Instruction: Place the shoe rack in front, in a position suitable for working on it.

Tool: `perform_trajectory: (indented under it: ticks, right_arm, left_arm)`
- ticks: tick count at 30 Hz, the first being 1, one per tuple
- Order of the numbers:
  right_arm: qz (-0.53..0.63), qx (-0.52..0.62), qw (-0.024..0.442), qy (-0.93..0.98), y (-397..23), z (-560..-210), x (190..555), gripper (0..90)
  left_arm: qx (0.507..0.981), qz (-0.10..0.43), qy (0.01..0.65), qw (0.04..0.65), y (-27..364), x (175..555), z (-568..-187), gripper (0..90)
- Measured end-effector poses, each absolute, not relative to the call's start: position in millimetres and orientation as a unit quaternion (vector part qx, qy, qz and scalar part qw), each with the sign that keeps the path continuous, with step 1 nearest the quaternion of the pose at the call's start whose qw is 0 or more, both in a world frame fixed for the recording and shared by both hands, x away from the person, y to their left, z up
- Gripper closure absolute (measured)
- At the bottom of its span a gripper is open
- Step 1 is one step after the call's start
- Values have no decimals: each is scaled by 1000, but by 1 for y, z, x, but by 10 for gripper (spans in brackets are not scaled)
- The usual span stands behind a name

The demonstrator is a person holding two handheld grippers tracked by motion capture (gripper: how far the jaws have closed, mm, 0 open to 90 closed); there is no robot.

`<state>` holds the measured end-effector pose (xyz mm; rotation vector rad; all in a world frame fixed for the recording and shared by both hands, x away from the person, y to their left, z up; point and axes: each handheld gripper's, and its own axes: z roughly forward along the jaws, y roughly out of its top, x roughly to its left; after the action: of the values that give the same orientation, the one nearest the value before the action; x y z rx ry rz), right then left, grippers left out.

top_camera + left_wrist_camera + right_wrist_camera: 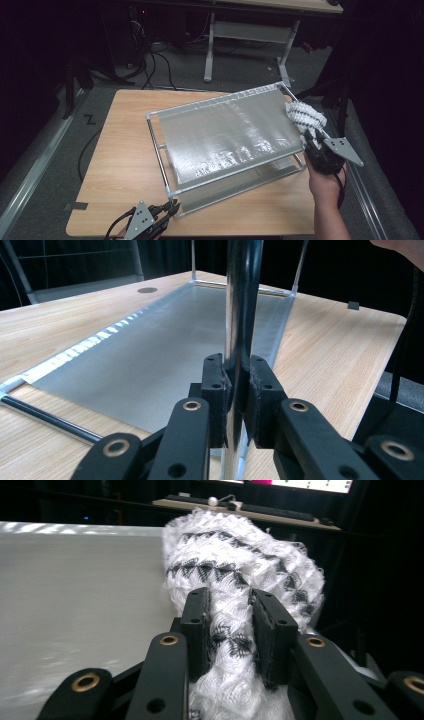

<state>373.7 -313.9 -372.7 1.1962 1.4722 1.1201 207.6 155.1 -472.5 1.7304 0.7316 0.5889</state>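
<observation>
High view: a wooden desk (pixel 125 150) carries a metal drying rack (pixel 165 165) with two grey mesh shelves (pixel 225 135), the upper one tilted, its far edge higher. At about 6 o'clock of the desk, the left gripper (pixel 172 206) reaches up from the near edge to the rack's near corner post, its fingers clenched on the post. At about 3 o'clock, the right gripper (pixel 309 136), held in a hand (pixel 325 182), points toward the rack's right end. A white knitted cloth with dark zigzag bands (pixel 305 116) is bunched at that end, lying against the upper shelf's right edge, and the right fingers close on its lower part.

Left gripper view: the two black fingers (pixel 216 390) press from either side on a shiny upright post (pixel 242 305) of the rack, with no gap between pad and metal. Beyond, at 11 o'clock, the lower mesh shelf (pixel 150 345) stretches away just above the desk (pixel 325 350).

Right gripper view: the fingers (pixel 197 625) stand partly apart with the white knitted cloth (pixel 240 560) squeezed between them; both pads dent the fabric. The cloth bulges out above the fingertips toward 12 o'clock. The grey mesh shelf (pixel 75 590) spreads to 9 o'clock, touching the cloth's left side.
</observation>
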Motion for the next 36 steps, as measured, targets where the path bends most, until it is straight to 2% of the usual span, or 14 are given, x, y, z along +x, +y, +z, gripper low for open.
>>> perform_trajectory:
  ticks: [9, 24, 36]
  right_arm:
    - [454, 493, 455, 586, -322, -373, 378, 706]
    - [485, 482, 429, 590, -311, -378, 369, 709]
    - [511, 459, 404, 604, -281, -380, 354, 696]
  left_arm:
    - [731, 250, 310, 554, 155, 208, -473, 805]
    - [730, 251, 308, 556, 155, 208, -474, 804]
    - [733, 253, 307, 552, 154, 208, -474, 802]
